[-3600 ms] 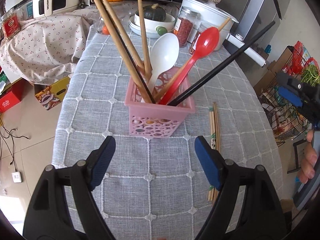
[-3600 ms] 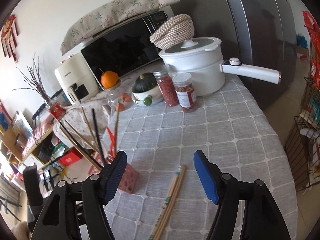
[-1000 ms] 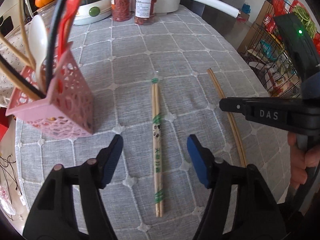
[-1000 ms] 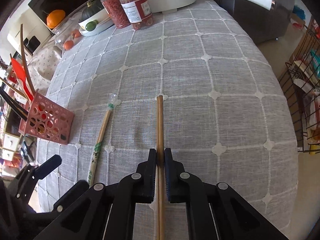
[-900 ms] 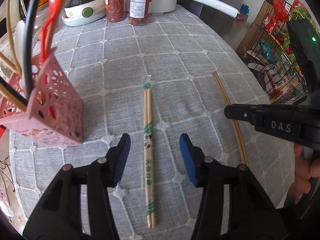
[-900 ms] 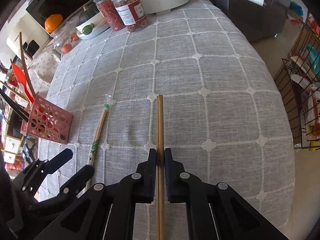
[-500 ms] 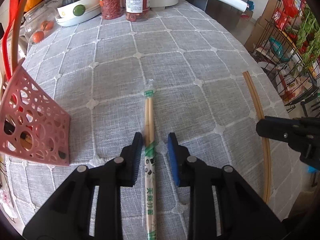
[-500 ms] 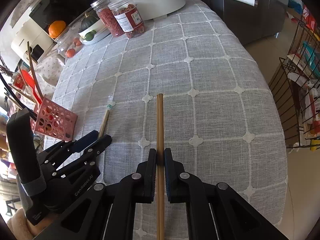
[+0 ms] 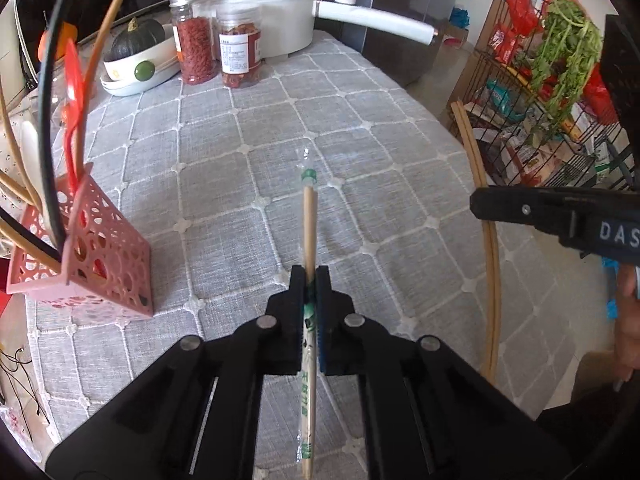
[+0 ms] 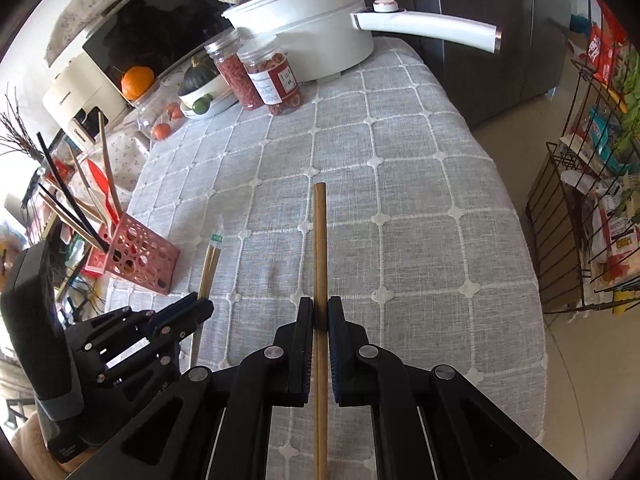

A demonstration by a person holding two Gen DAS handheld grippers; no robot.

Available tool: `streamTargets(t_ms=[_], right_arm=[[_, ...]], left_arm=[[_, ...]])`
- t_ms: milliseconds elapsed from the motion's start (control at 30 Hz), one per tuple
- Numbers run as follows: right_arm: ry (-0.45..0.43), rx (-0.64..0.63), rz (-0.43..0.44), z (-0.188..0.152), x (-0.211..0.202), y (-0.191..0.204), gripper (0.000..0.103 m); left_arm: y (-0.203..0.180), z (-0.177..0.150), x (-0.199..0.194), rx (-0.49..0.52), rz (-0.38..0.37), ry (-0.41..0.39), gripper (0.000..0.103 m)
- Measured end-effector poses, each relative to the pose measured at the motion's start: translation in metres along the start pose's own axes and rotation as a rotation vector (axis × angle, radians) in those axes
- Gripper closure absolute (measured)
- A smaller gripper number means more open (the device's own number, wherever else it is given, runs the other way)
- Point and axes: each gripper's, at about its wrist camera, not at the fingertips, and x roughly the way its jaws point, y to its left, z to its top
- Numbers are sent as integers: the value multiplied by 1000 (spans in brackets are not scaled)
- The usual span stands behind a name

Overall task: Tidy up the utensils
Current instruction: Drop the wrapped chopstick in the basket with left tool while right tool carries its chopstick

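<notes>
My left gripper (image 9: 308, 276) is shut on a pair of wrapped bamboo chopsticks (image 9: 309, 224) with a green band, lifted a little above the grey tablecloth. My right gripper (image 10: 319, 306) is shut on plain brown wooden chopsticks (image 10: 319, 240), held above the cloth; they also show at the right of the left wrist view (image 9: 490, 232). A pink perforated utensil basket (image 9: 96, 264) stands at the left, holding a red spoon, a white spoon, black and wooden chopsticks. In the right wrist view the basket (image 10: 138, 258) is at the left, beyond the left gripper (image 10: 202, 306).
At the table's far end stand a white pot (image 9: 260, 4) with a long handle, two jars (image 9: 218, 52) and a bowl with a squash (image 9: 136, 56). A wire rack (image 9: 552, 112) with greens and packets stands off the right edge.
My left gripper has closed on the wrapped chopsticks and raised them. My right gripper has lifted its wooden chopsticks higher. The basket has not moved.
</notes>
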Motion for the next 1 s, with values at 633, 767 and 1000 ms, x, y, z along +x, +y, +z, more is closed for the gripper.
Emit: streamTargets(t_ms=[633,767,1000], right_arm=[[-278,-89,88,-1,-86,44,98],[-295,-96,114,2,-89,56,98],[-288,-116,141,5,-81,73,98]], left_arm=[[60,4,-144,-143,30,-529,97],[83,8,-151,-219,107,-647,97],[109,13,-145,-305,207,-793,97]])
